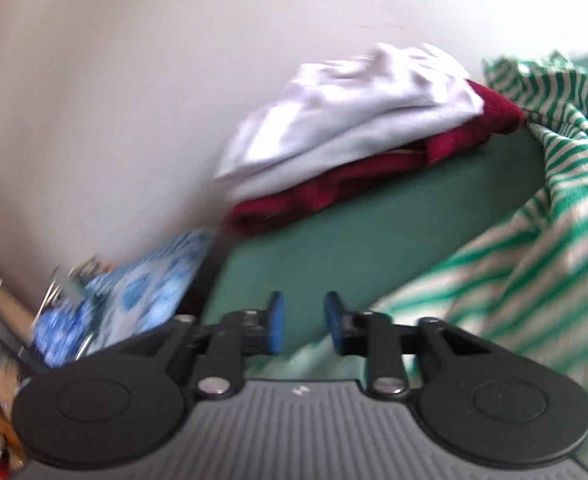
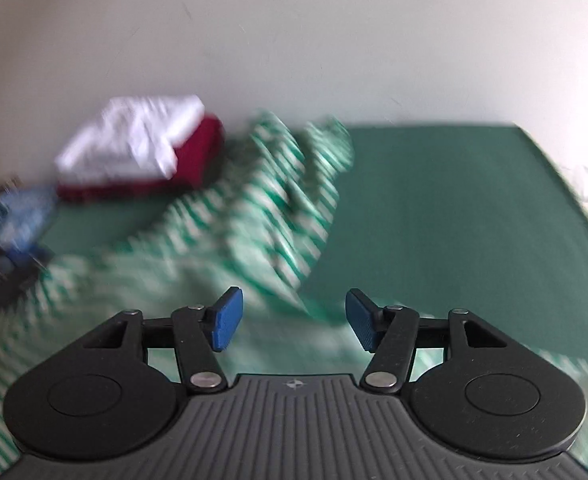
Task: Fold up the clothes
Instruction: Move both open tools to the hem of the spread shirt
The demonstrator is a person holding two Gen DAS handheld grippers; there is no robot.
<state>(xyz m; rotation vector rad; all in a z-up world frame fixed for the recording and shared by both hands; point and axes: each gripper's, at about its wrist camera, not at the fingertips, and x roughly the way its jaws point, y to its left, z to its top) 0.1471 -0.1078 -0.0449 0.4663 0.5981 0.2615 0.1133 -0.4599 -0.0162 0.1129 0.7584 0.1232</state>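
Both grippers hang over the green-striped garment point(image 2: 221, 240), left gripper point(image 1: 304, 322) jaws narrowly parted, right gripper point(image 2: 294, 318) jaws wider, nothing between either pair. It lies rumpled (blurred) on the green table point(image 2: 454, 208). Beyond, a white garment point(image 1: 354, 120) tops a folded red one point(image 1: 334, 188) by the wall.

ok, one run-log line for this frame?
left hand-held gripper: open, empty | right hand-held gripper: open, empty | striped garment: crumpled, unfolded | white-on-red stack: folded

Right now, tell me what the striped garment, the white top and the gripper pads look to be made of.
Striped garment: soft knit, matte; it drapes in loose folds. White top: thin cotton-like cloth, matte and creased. Pads: blue, finely ribbed, probably rubber or printed plastic; blur leaves it open.
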